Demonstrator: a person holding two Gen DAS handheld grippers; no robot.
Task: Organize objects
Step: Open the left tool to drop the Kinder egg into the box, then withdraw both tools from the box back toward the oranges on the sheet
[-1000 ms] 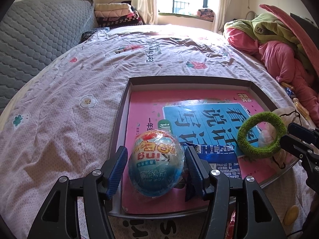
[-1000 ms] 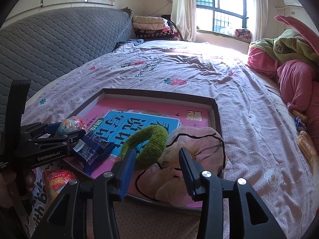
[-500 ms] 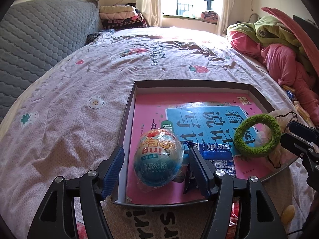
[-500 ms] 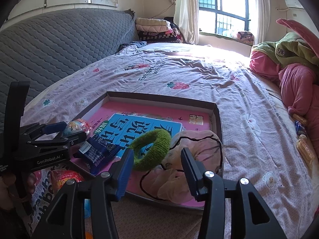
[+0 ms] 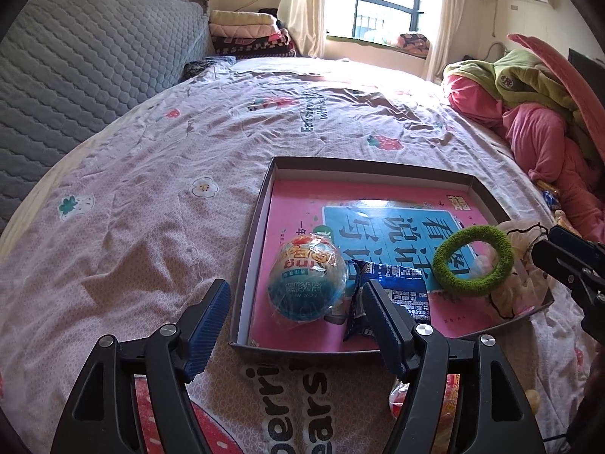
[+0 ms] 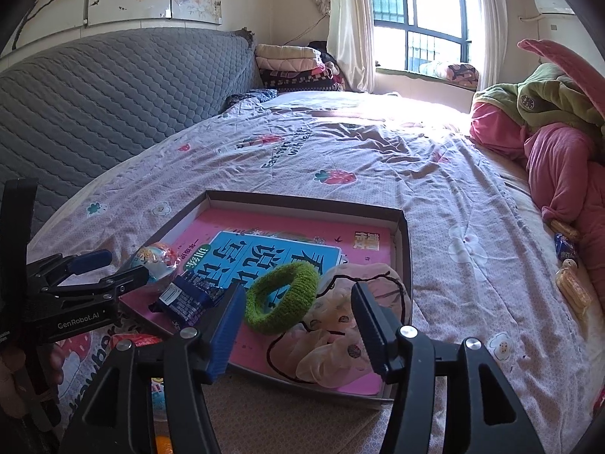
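Objects for tidying lay gathered in a shallow cardboard tray (image 5: 252,242) on the bed (image 5: 159,174), its floor lined with a pink and blue printed sheet. Nearest the left claw (image 5: 293,325) sat a foil-wrapped toy egg (image 5: 307,283), resting on the tray floor by the near left corner. The left claw's jaws were opening, with the egg lying beyond the tips and neither pad touching it. To my eye that egg would be light and hollow, its crinkly wrap slick, so a hold across the widest middle with gentle pressure would suit; squeeze hard and the shell might crack or the thing might squirt out.

Just beside it lay a dark blue snack packet (image 5: 389,295), flat and soft, best pinched by a sealed edge. A fuzzy green hair ring (image 6: 281,299) lay further right, springy and easy to nip anywhere on its band. It leaned on a pale pink fabric pouch with a black cord (image 6: 336,329), limp stuff that would bunch up wherever it was taken.

The right claw (image 6: 295,329) hovered low over the ring and pouch, its jaws opening too, with nothing pressed between them.
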